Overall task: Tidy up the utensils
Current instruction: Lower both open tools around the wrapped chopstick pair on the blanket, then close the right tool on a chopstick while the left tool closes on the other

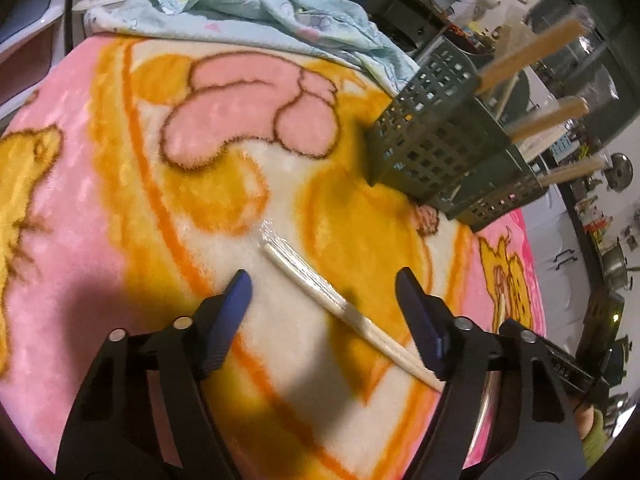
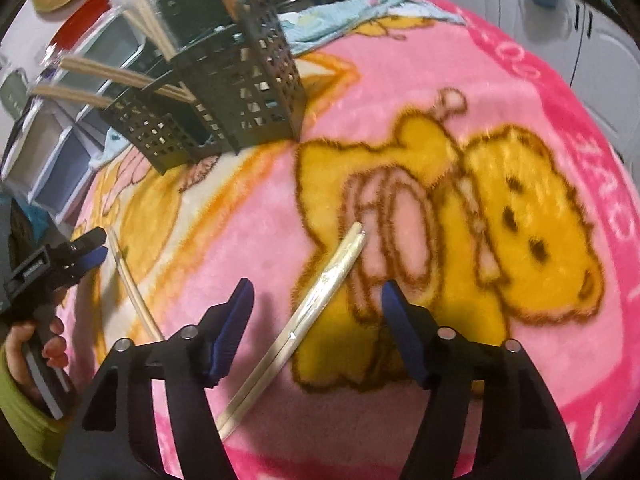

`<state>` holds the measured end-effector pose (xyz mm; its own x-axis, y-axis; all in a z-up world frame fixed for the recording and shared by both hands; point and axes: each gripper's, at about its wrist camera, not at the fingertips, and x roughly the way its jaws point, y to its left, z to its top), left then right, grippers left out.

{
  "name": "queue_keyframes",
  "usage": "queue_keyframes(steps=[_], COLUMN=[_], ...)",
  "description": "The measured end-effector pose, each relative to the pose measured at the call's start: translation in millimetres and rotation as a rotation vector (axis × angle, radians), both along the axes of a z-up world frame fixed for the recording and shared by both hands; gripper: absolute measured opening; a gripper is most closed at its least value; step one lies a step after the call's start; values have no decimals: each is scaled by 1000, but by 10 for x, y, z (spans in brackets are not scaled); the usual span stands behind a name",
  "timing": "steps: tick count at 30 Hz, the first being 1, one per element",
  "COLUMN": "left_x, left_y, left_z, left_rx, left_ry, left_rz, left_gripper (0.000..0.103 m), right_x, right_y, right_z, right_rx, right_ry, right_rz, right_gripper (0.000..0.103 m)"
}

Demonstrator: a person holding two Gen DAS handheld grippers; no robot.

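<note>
**Now two pairs of chopsticks, one under each gripper**

Plainly, my left gripper hangs over a wrapped pair of chopsticks lying slantwise on the blanket. Its jaws stand partly open with the sticks running between them, and the blue pads are clear of the wrapper, so it has hold of nothing. The near end of that pair passes just beside the right finger.

My right gripper is set the same way over a second pair of chopsticks, which lies on the pink part of the blanket beside the yellow bear. Its jaws too are partly open, the sticks between them and untouched.

Only the right wrist view shows the left gripper from outside, at the far left, with my hand in a green sleeve around its handle and the first pair of chopsticks below its tips. Only the left wrist view shows the pale blue cloth bunched at the far edge of the blanket.

Both views show the dark green basket standing far on the blanket, with wooden handles sticking out of its compartments.
</note>
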<state>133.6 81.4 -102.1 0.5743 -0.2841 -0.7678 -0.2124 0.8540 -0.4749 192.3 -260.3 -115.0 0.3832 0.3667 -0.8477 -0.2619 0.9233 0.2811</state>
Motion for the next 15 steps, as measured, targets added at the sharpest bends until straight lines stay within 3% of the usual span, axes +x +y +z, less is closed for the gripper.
queue_keyframes(steps=[8, 12, 15], left_x=[118, 177, 212], left_y=[81, 74, 60], left_z=[-34, -39, -45], left_rx=[-16, 5, 29], left_ry=[19, 15, 3], left_rz=[36, 27, 21], left_gripper=[48, 47, 46], right_x=[134, 183, 231], right_y=[-42, -16, -12], right_z=[-15, -15, -27], right_rx=[15, -29, -22], right_ry=[23, 9, 7], right_rz=[-29, -35, -54], right_gripper=[46, 25, 19])
